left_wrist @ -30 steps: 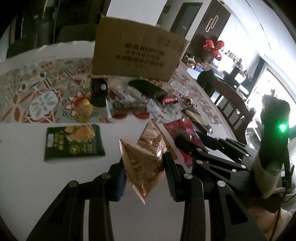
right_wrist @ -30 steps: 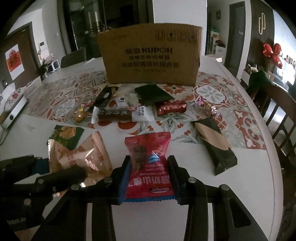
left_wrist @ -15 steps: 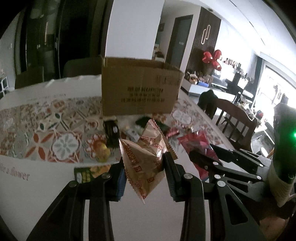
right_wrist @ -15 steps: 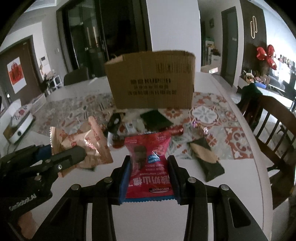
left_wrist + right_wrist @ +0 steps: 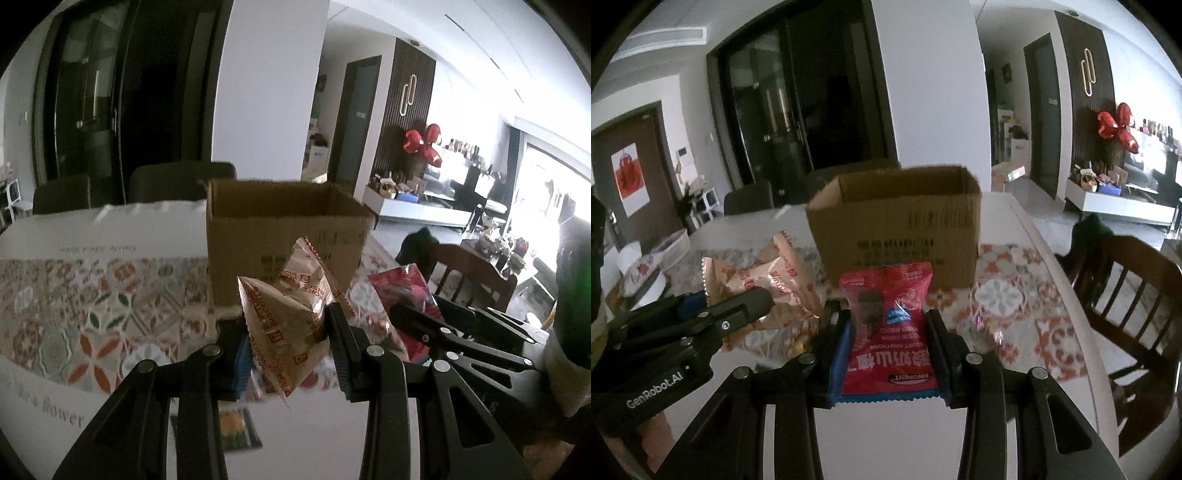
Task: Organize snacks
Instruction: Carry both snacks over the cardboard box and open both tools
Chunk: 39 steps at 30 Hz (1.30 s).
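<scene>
My left gripper (image 5: 290, 354) is shut on a tan biscuit packet (image 5: 288, 314) with red print, held up in the air. My right gripper (image 5: 888, 354) is shut on a red yogurt hawthorn packet (image 5: 886, 328), also raised. An open cardboard box (image 5: 897, 229) stands ahead on the patterned tablecloth, its opening visible from above the rim; it also shows in the left wrist view (image 5: 284, 229). The tan packet (image 5: 764, 273) and the left gripper show to the left in the right wrist view. The red packet (image 5: 402, 291) shows to the right in the left wrist view.
A green snack packet (image 5: 236, 428) lies on the white table below my left gripper. Small wrapped sweets (image 5: 988, 325) lie on the tablecloth to the right. A wooden chair (image 5: 1126, 295) stands at the table's right edge. Dark chairs stand behind the box.
Both grippers have risen with their packets and moved toward the box. The view now looks over the box rim, and the snacks on the table have dropped mostly out of sight.
</scene>
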{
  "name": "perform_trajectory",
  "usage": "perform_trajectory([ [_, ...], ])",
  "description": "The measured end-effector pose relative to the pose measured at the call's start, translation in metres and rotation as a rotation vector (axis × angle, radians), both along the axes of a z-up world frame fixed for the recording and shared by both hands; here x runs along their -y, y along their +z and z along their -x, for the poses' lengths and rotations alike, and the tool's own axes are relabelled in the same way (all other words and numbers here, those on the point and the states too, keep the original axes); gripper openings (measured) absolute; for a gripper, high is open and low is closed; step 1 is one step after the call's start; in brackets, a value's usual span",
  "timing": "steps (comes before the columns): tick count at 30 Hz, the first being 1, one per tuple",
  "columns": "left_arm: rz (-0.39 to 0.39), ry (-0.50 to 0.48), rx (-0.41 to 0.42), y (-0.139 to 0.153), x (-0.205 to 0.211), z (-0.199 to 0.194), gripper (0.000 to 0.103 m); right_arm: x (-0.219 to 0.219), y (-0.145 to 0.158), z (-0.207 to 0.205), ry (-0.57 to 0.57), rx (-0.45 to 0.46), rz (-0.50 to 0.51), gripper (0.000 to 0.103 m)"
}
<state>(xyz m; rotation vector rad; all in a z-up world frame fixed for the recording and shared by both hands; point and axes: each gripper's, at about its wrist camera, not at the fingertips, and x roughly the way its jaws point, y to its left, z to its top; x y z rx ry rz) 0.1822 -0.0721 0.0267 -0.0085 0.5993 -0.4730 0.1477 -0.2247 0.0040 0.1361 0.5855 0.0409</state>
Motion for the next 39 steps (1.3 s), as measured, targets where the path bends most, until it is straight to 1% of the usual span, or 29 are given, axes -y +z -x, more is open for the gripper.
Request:
perform_trajectory([
  [4,-0.005,0.010,0.039,0.016,0.004,-0.019,0.037,0.006,0.014,-0.015,-0.006,0.026,-0.015,0.040],
  [8,0.000,0.009,0.055,0.029,0.007,-0.040,0.037,0.011,0.029,-0.033,-0.008,0.053,-0.009,0.040],
  [14,-0.016,0.010,0.068,0.043,0.015,-0.073,0.037,0.017,0.049,-0.068,-0.001,0.077,0.003,0.040],
  [17,-0.024,0.014,0.064,0.048,0.019,-0.091,0.037,0.021,0.056,-0.084,-0.005,0.078,0.001,0.040],
  [23,-0.043,0.027,0.053,0.055,0.027,-0.129,0.037,0.031,0.061,-0.125,0.000,0.045,0.008,0.040],
  [29,-0.056,0.025,0.010,0.054,0.038,-0.164,0.037,0.035,0.059,-0.157,-0.003,0.014,0.034,0.040],
  [36,-0.085,0.023,-0.054,0.042,0.053,-0.201,0.037,0.041,0.052,-0.191,0.000,-0.049,0.012,0.040],
  [39,-0.095,0.037,-0.083,0.036,0.057,-0.214,0.041,0.043,0.047,-0.201,0.001,-0.074,-0.001,0.040],
])
